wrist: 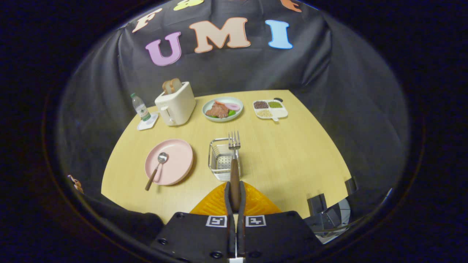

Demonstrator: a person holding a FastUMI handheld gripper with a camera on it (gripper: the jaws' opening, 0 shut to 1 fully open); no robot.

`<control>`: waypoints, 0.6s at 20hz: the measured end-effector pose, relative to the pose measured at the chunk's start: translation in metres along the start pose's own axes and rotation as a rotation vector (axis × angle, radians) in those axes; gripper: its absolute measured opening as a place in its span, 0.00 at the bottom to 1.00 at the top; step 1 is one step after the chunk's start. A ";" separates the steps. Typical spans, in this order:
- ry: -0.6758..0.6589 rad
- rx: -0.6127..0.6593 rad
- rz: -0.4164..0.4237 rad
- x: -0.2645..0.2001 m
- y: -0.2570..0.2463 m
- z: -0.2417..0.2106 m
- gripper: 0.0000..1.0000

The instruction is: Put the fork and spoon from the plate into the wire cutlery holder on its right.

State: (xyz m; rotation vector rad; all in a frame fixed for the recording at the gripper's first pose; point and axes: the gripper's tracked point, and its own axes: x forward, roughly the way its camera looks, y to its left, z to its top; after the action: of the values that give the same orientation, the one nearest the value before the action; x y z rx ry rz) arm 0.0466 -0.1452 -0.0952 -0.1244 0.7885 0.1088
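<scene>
My gripper (234,197) is shut on the brown wooden handle of the fork (234,153). The fork points away from me, and its metal tines reach past the far right rim of the wire cutlery holder (219,160). That square holder stands on the wooden table just ahead of the fingers, and the fork is held above its right side. Left of the holder sits the pink plate (175,157). A spoon (157,170) with a brown handle lies on the plate, bowl away from me and handle sticking out over the near rim.
At the back of the table stand a water bottle (140,107) on a white coaster, a cream toaster (175,104) with bread, a green plate of food (223,109) and a white divided dish (270,109). An orange mat (215,204) lies under the fingers.
</scene>
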 end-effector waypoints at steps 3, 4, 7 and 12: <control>0.086 -0.044 0.033 0.006 0.000 -0.004 0.04; 0.107 -0.067 0.039 0.009 0.002 -0.003 0.04; 0.188 -0.104 0.060 0.021 0.011 -0.004 0.04; 0.333 -0.129 0.070 0.048 0.022 -0.001 0.05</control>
State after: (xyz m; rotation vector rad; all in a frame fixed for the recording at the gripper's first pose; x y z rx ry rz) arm 0.0763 -0.1216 -0.1320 -0.2412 1.1191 0.2094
